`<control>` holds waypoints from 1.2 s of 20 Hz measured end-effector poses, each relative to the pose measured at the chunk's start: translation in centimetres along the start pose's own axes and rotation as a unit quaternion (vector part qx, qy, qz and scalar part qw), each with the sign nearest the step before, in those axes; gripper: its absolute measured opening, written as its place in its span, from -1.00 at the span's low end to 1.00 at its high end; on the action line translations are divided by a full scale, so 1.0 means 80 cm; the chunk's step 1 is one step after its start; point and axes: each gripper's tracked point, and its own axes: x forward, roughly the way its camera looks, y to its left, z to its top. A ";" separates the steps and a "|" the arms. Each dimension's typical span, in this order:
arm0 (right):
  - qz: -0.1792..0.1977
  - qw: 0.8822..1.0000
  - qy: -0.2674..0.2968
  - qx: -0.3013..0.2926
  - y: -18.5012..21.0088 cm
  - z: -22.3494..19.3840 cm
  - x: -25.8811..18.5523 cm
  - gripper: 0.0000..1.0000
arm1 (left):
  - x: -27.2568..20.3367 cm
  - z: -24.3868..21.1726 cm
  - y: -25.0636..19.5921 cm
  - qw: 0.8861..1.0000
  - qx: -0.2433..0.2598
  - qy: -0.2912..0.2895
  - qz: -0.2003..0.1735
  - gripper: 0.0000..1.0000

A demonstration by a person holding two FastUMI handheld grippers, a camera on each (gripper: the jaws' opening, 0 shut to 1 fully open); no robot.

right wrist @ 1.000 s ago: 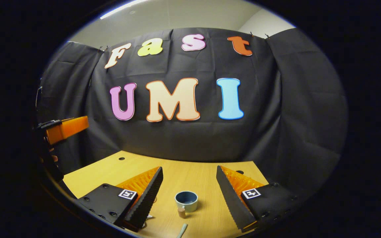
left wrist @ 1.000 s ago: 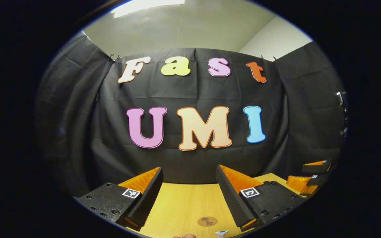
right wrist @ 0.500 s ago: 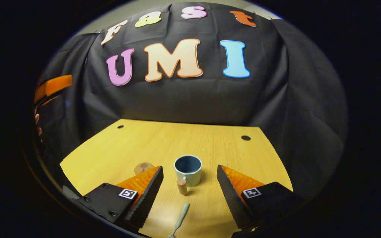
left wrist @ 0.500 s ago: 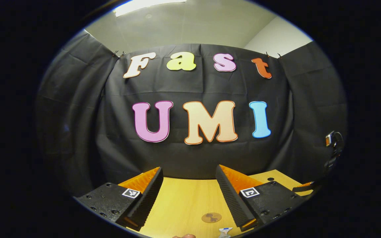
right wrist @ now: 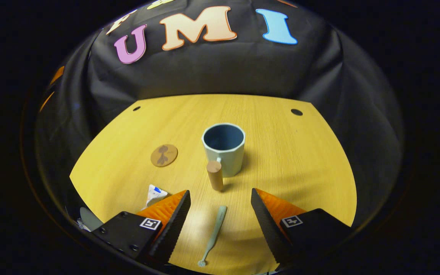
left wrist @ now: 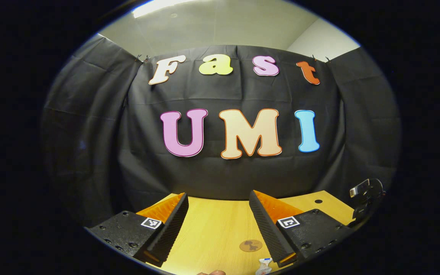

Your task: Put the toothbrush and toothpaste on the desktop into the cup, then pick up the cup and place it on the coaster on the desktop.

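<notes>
In the right gripper view a pale green cup (right wrist: 224,148) with a wooden handle stands upright mid-table. A pale green toothbrush (right wrist: 213,235) lies on the wood between the fingers of my open right gripper (right wrist: 220,198), which hovers above it with nothing held. A white toothpaste tube (right wrist: 154,194) lies left of the brush, partly behind a finger. A round brown coaster (right wrist: 164,155) sits left of the cup. In the left gripper view my left gripper (left wrist: 218,200) is open and empty, with the coaster (left wrist: 251,245) and the toothpaste tube's end (left wrist: 262,265) low between its fingers.
The yellow wooden table (right wrist: 281,152) has two small cable holes near its far edge and ends at the black cloth wall. Part of the other gripper's body (left wrist: 365,196) shows at the right edge of the left gripper view.
The right gripper has tipped down and come nearer the table, so cup, toothbrush and coaster now show fully. The left gripper has drifted slightly, turning left. Both stay open.
</notes>
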 end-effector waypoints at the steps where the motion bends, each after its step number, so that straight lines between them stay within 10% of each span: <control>1: -0.001 1.000 0.016 -0.002 -0.001 -0.010 0.005 0.96 | -0.001 -0.002 0.003 1.000 0.001 0.002 0.003 0.88; 18: -0.004 0.978 0.204 -0.034 0.001 -0.102 0.036 0.85 | -0.003 -0.033 0.032 0.999 -0.002 0.035 0.036 0.88; 24: -0.014 0.973 0.225 -0.050 -0.010 -0.101 0.044 0.40 | 0.001 -0.047 0.026 0.998 0.002 0.049 0.032 0.88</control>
